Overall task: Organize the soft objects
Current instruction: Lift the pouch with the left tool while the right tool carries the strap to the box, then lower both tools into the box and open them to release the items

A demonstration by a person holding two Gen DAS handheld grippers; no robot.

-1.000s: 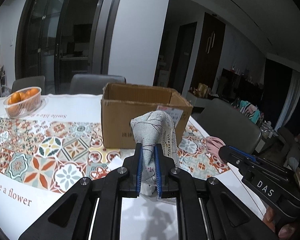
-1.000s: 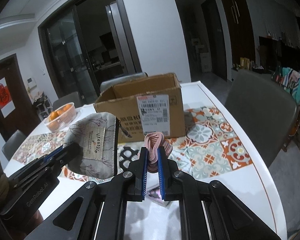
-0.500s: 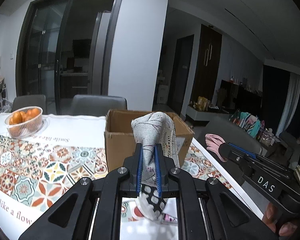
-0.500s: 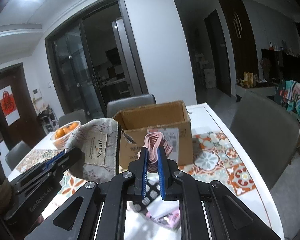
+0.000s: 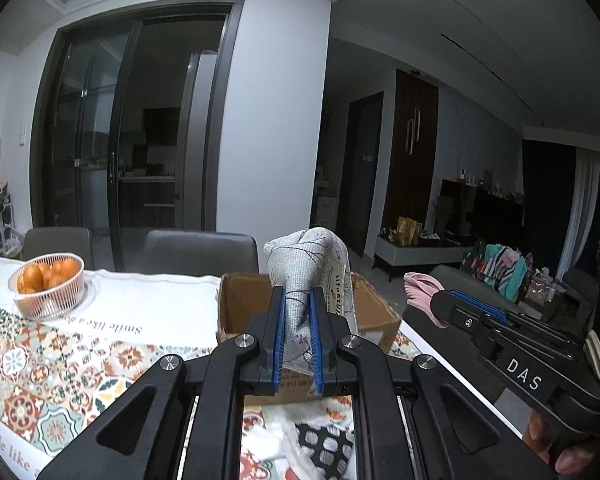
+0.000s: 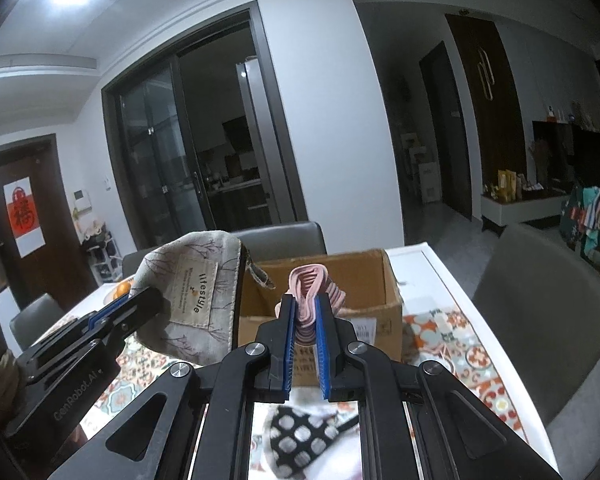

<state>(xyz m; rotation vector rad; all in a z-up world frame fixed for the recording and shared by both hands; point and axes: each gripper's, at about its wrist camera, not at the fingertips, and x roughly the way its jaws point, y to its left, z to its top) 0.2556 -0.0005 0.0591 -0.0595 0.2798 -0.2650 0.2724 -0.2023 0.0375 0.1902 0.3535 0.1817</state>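
Note:
My left gripper (image 5: 298, 300) is shut on a grey fabric pouch (image 5: 306, 268) with a "lifestyle" label, held up in front of the open cardboard box (image 5: 240, 304). The pouch also shows in the right wrist view (image 6: 192, 292), with the left gripper (image 6: 140, 300) clamped on it. My right gripper (image 6: 305, 308) is shut on a pink ribbed fabric bundle (image 6: 312, 284), raised near the box (image 6: 380, 288). In the left wrist view the right gripper (image 5: 440, 300) holds the pink bundle (image 5: 420, 284) to the right of the box.
A black-and-white patterned cloth (image 6: 304, 432) lies on the table below the grippers. A white basket of oranges (image 5: 48, 284) stands at the left on the patterned tablecloth (image 5: 40, 360). Grey chairs (image 6: 540, 320) surround the table.
Both grippers have risen with their loads and moved closer to the box. The box now sits lower in both views and its open top shows.

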